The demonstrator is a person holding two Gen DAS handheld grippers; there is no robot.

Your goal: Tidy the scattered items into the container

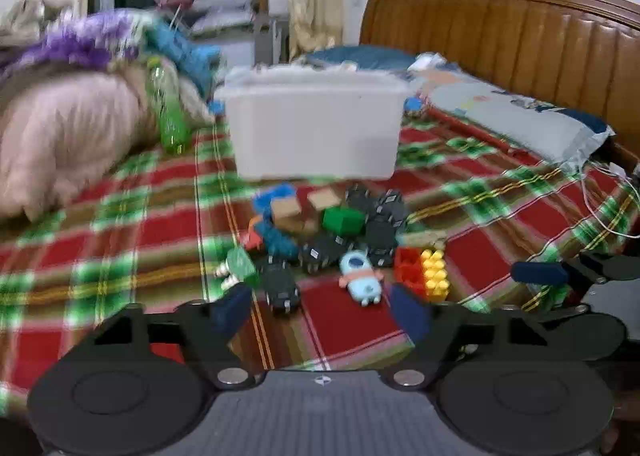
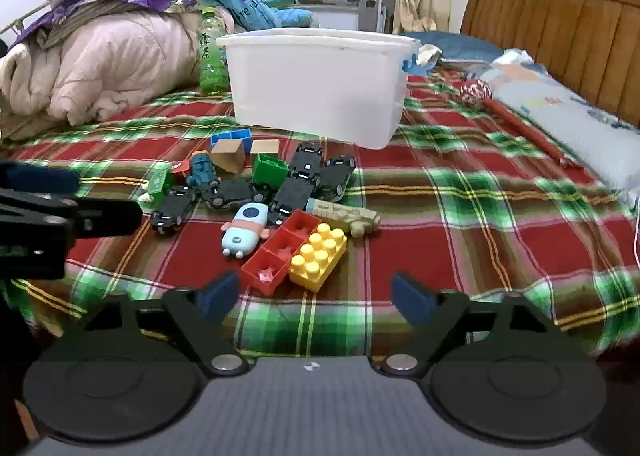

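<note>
Right gripper (image 2: 315, 298) hung with fingers (image 2: 218, 295) spread wide and empty, just short of the red brick (image 2: 276, 252) and yellow brick (image 2: 318, 256). Left gripper (image 1: 320, 310) stood part-open, holding nothing. Toys lay heaped on the bed (image 2: 440, 223) before the white container (image 2: 320, 83).

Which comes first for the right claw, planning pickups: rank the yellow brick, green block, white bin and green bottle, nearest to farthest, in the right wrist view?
1. Yellow brick, just ahead of the right claw.
2. Green block, mid-pile.
3. White bin, behind the pile.
4. Green bottle, far left.
</note>
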